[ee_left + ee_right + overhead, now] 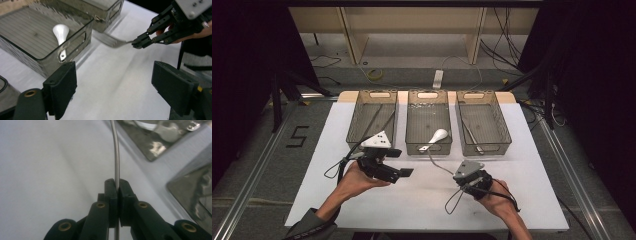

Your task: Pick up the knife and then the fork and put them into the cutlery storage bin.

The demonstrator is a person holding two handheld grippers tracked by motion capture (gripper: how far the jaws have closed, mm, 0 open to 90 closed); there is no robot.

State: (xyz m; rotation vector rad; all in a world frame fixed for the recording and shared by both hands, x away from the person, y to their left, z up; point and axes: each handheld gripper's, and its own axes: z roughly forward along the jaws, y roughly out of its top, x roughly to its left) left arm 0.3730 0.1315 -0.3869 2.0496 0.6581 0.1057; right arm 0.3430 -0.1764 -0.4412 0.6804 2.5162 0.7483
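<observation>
High view: the right gripper (451, 171) holds a fork (435, 159) above the surface (522, 150). Left gripper view: the left gripper (113, 82) stands wide, empty. Right gripper view: jaws clamp the fork's handle; likely next, carrying it to a bin (484, 122).

Three clear bins (428, 102) stand side by side at twelve o'clock; one white spoon (435, 137); one fork (112, 42).

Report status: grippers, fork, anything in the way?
Left gripper open, empty. Right gripper shut on fork, above table. Path to trays clear.
</observation>
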